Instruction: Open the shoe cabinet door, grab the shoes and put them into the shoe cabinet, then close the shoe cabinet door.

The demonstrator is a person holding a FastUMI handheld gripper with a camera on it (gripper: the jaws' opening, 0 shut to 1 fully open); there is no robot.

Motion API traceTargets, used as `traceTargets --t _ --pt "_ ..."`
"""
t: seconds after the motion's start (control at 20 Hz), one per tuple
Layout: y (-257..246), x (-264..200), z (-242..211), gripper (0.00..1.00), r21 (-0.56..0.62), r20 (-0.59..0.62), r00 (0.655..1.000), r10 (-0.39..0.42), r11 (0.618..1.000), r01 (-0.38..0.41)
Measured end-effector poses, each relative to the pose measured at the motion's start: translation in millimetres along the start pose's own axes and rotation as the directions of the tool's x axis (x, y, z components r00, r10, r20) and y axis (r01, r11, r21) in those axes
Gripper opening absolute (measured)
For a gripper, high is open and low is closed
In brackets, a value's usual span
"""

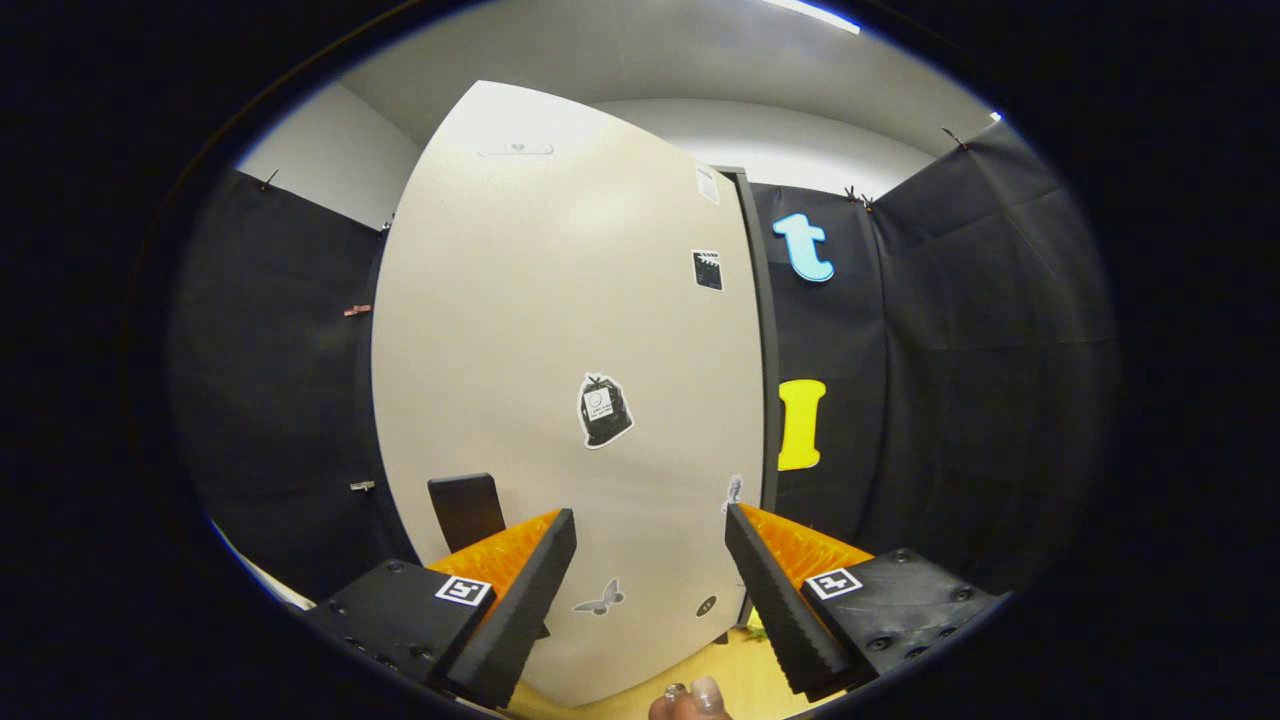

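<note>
Just ahead of gripper [650,525], fingers spread wide w/ nothing between: shoe cabinet door [560,380], pale, upright, closed-looking, w/ stickers incl. a dark bag-shaped one [604,410] and a butterfly [601,598] low between the fingers. Dark handle [466,510] low on door, just beyond left finger. Below the fingers, fingertips of a hand [692,700] over yellow floor [735,670].

The gripper [650,525] is held with its two fingers spread wide apart, nothing being clasped between them, while a fingertip of a hand [692,699] is seen at the bottom centre.
</note>
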State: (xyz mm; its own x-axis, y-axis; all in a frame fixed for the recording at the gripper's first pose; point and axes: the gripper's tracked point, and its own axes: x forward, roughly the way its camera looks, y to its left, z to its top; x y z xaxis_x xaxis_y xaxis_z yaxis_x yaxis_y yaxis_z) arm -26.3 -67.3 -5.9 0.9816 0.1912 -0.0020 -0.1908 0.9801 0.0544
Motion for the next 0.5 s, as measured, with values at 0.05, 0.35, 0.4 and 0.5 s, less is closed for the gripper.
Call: traceTargets --t 0.05,0.35,0.4,0.5 --pt "7.4 2.5 -0.9 0.98 0.001 0.000 1.000 0.008 1.000 -0.008" --pt "36.9 17.0 -11.4 0.98 -0.004 -0.016 0.999 0.028 1.000 -0.028" --pt "40.0 17.5 -14.1 0.98 -0.004 -0.021 0.999 0.029 1.000 -0.029" --pt "45.7 19.4 -17.0 0.98 -0.007 -0.027 0.999 0.029 1.000 -0.030"
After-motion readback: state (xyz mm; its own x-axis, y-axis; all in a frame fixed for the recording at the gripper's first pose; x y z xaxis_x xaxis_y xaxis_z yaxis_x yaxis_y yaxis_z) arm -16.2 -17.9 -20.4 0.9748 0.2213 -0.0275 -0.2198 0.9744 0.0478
